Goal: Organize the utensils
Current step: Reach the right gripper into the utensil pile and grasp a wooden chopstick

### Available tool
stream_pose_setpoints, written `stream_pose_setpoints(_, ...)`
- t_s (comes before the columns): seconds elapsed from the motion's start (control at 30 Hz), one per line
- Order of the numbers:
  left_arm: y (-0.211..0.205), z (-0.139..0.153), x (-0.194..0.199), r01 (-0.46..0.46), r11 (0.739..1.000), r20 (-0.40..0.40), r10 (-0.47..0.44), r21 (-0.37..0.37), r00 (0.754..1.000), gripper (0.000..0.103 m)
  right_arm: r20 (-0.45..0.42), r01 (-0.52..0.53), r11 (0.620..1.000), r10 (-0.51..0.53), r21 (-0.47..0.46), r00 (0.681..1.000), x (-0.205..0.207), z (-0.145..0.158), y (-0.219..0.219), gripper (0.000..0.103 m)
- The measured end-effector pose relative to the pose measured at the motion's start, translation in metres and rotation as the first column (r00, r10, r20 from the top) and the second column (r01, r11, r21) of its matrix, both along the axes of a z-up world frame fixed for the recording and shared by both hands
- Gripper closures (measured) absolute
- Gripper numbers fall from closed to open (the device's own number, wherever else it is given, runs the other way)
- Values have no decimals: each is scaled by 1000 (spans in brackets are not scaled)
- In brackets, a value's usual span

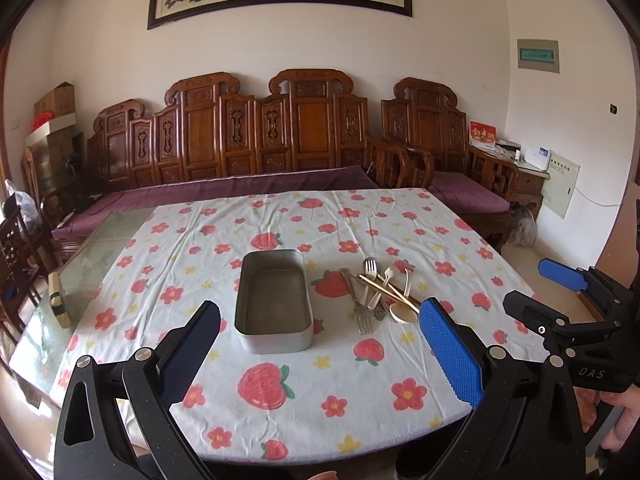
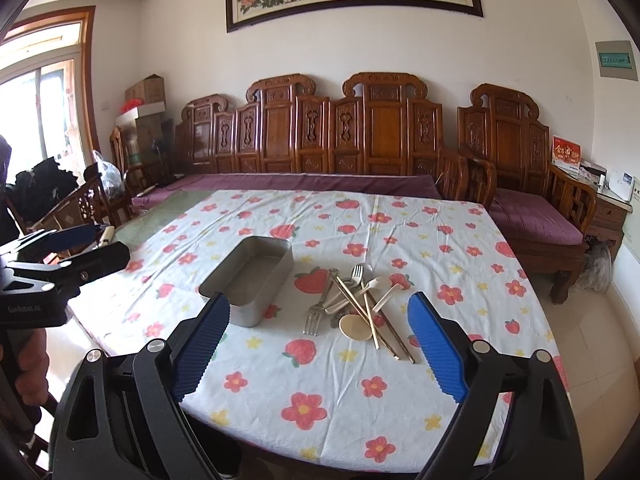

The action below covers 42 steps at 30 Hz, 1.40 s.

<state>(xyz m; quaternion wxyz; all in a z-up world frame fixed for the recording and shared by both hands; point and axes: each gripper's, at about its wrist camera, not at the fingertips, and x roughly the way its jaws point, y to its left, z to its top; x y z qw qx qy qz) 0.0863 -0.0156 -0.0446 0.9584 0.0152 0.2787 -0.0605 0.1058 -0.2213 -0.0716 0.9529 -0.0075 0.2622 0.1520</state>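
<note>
Just right of the empty metal tin (image 2: 250,280) on the surface, the utensil pile (image 2: 358,304) lies lengthwise toward the right gripper (image 2: 320,344), the nearer one, jaws wide and empty like the left gripper's (image 1: 320,356).

Utensil pile (image 2: 358,308) beside seemingly empty tin (image 2: 250,280), right claw (image 2: 320,344) agape.

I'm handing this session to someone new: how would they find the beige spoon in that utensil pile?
Start at the metal tin in the middle of the flowered tablecloth. Just right of it lies the heap of utensils; the beige spoon has its round bowl at the near edge of the heap, beside the steel fork's tines. It is pale, matte plastic, not shiny metal.
</note>
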Motion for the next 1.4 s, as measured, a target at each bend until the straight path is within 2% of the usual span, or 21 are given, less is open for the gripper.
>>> stream_pose_setpoints(0.2,-7,-18,30,50,999,-58,-51,-8,997,6,-51,-23,999,21,-28,998,33,-24,-5,18)
stream_pose_setpoints(0.3,-12,-29,46,66,998,-84,-66,-6,994,6,-95,-28,998,23,-57,995,55,-41,-12,27)
stream_pose_setpoints(0.33,-14,-33,50,69,998,-91,-69,-5,993,6,-111,-31,997,23,-69,994,63,-47,-15,32)
stream_pose_setpoints(0.5,-24,-53,72,90,996,-130,-91,-12,987,6,-188,-46,995,28,-92,982,97,-74,-25,34)
stream_pose_setpoints(0.57,-28,-59,78,99,995,-146,-100,-12,984,6,-224,-68,993,43,-101,974,108,-86,-26,43)
stream_pose_setpoints(0.7,-35,-73,89,107,994,-174,-106,-5,979,6,-299,-118,988,83,-99,951,135,-114,-24,50)
stream_pose_setpoints(0.87,-40,-85,96,110,994,-204,-108,-4,973,6,-388,-153,984,106,-93,916,162,-148,-20,72)
stream_pose_setpoints(0.97,-44,-92,101,115,993,-222,-112,2,969,6,-416,-159,984,110,-84,902,181,-162,-16,77)
stream_pose_setpoints(1.1,-50,-103,110,133,991,-249,-126,14,960,6,-432,-157,983,104,-91,896,203,-171,-13,79)
stream_pose_setpoints(1.2,-54,-110,117,145,989,-263,-136,15,955,6,-470,-137,986,76,-96,879,220,-183,-14,79)
stream_pose_setpoints(1.33,-58,-116,123,155,988,-282,-145,11,948,6,-490,-134,986,70,-96,869,231,-191,-14,87)
stream_pose_setpoints(1.4,-61,-119,125,158,987,-289,-146,16,946,6,-484,-118,987,50,-112,874,234,-193,-15,96)
